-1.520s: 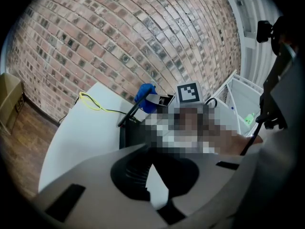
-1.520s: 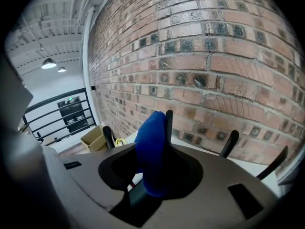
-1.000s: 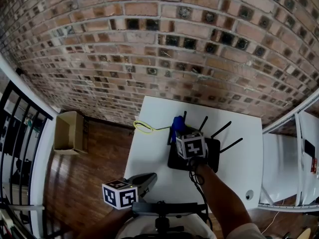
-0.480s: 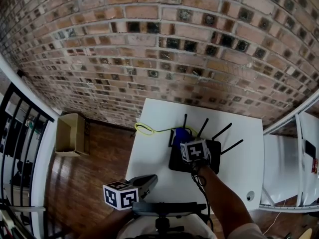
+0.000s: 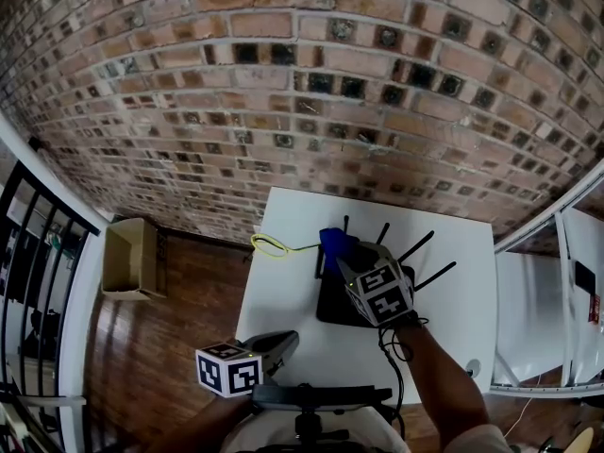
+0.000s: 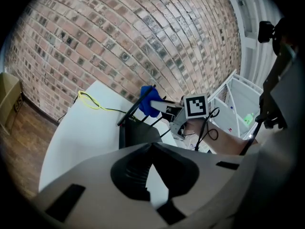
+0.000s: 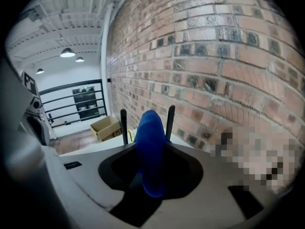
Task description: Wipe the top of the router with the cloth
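Head view: flat black router on white table, half hidden beneath right gripper pinching bunched blue cloth by its thin antennas. Left gripper pressed together, empty, at table's near edge.

A white table stands on a wooden floor, its far edge against a brick wall. A black router lies on the table's far middle, with its antennas toward the wall. A yellow cable loops at the far left edge and runs toward the router. A small round thing sits near the front right corner. A cardboard box rests on the floor, left of the table.
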Tool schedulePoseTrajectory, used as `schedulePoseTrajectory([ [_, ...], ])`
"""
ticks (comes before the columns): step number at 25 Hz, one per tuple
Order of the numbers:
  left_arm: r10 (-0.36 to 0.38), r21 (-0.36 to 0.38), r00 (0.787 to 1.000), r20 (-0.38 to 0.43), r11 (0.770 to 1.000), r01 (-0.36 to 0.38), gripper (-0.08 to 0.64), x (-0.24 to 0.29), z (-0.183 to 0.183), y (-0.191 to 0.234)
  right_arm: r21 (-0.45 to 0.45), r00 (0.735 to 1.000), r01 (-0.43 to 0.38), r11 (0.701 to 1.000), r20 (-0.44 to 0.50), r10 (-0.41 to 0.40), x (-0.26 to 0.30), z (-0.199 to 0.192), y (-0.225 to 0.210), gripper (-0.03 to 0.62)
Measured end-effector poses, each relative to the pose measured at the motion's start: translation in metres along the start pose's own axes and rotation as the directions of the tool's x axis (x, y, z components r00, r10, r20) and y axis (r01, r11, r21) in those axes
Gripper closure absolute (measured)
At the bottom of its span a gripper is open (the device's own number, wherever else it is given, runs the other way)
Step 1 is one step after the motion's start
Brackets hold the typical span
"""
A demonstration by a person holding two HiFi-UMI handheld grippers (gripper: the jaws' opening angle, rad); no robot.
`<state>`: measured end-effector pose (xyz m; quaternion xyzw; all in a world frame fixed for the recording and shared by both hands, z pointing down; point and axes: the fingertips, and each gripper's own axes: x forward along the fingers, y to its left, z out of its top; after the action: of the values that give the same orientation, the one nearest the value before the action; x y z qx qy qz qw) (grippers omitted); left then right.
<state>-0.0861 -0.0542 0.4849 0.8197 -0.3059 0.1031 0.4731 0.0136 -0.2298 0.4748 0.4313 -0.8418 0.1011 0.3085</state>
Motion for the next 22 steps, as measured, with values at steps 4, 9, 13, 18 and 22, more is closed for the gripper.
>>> schedulePoseTrajectory([
  [4, -0.001, 0.007, 1.0, -0.001, 1.0, 0.001, 0.535, 0.001, 0.0, -0.002, -0.141, 0.995, -0.02, 0.99, 0.092, 0.033, -0.011, 0.033, -0.001, 0.459],
  [9, 0.008, 0.005, 1.0, 0.01, 1.0, -0.008, 0.535, -0.002, -0.002, -0.002, -0.272, 0.99, -0.063, 0.96, 0.107, 0.095, -0.009, 0.039, 0.005, 0.461],
  [13, 0.012, 0.002, 1.0, 0.017, 1.0, -0.012, 0.535, -0.005, -0.003, -0.001, -0.318, 0.984, -0.094, 0.944, 0.117, 0.138, -0.007, 0.042, 0.012, 0.463],
  [18, 0.018, -0.003, 1.0, 0.024, 1.0, -0.018, 0.535, -0.006, -0.004, 0.0, -0.333, 0.979, -0.144, 0.932, 0.09, 0.184, -0.003, 0.032, 0.021, 0.465],
  [22, 0.02, -0.007, 0.999, 0.025, 1.0, -0.02, 0.535, -0.007, -0.005, 0.001, -0.335, 0.978, -0.179, 0.925, 0.038, 0.203, 0.005, 0.013, 0.027, 0.465],
])
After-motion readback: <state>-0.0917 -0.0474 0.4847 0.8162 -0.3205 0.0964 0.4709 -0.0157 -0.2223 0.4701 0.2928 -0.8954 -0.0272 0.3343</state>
